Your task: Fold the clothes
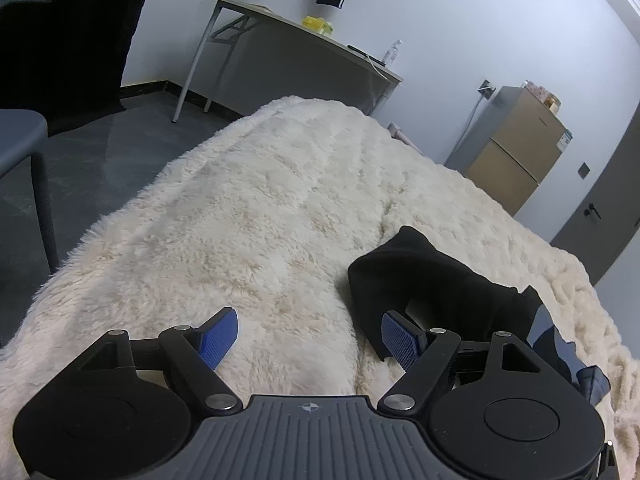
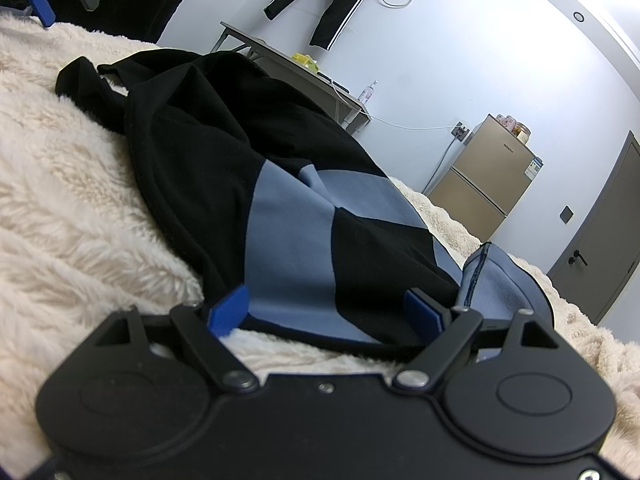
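Observation:
A black garment with grey-blue panels (image 2: pixel 208 140) lies crumpled on a cream fluffy blanket (image 1: pixel 260 200). In the right wrist view my right gripper (image 2: pixel 326 300) stands open at the garment's near hem. The cloth lies between the fingers, but the blue pads do not press on it. In the left wrist view my left gripper (image 1: pixel 308 320) is open over bare blanket. A black sleeve end of the garment (image 1: pixel 432 276) lies just beside its right finger (image 1: pixel 400 336), loose. The left gripper's blue finger (image 2: pixel 40 6) also shows at the top left of the right wrist view.
A grey folding table (image 1: pixel 300 32) stands by the far wall with a yellow box and a bottle on it. A gold cabinet (image 1: pixel 516 148) and a grey door (image 1: pixel 600 208) are at the right. A grey chair (image 1: pixel 24 148) stands left. Dark clothes (image 2: pixel 332 0) hang on the wall.

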{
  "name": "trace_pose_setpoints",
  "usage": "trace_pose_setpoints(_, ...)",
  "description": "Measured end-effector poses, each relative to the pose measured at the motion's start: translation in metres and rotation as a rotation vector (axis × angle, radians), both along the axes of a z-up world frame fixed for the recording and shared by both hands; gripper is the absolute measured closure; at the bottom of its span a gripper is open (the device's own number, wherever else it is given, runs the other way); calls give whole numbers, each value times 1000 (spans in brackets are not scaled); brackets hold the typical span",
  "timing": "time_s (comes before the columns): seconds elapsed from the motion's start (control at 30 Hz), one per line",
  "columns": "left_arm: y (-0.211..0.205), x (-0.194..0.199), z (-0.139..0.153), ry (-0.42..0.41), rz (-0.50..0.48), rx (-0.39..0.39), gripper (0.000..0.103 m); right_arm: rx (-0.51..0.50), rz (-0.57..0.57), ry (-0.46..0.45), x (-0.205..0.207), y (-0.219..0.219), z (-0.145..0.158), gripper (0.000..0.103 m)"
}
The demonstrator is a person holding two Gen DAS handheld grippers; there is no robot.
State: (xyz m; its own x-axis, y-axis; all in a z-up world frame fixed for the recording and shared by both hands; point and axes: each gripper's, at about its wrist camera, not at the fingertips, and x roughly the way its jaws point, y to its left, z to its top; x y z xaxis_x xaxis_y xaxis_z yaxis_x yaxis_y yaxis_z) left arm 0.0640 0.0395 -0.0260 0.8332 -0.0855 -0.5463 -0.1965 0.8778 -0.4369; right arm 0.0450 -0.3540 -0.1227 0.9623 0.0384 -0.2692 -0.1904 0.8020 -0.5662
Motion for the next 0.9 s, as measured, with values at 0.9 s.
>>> trace_pose_setpoints(0.9, -9, 4, 0, 6, -50, 24, 28, 0, -1, -1, -1, 1, 2, 19)
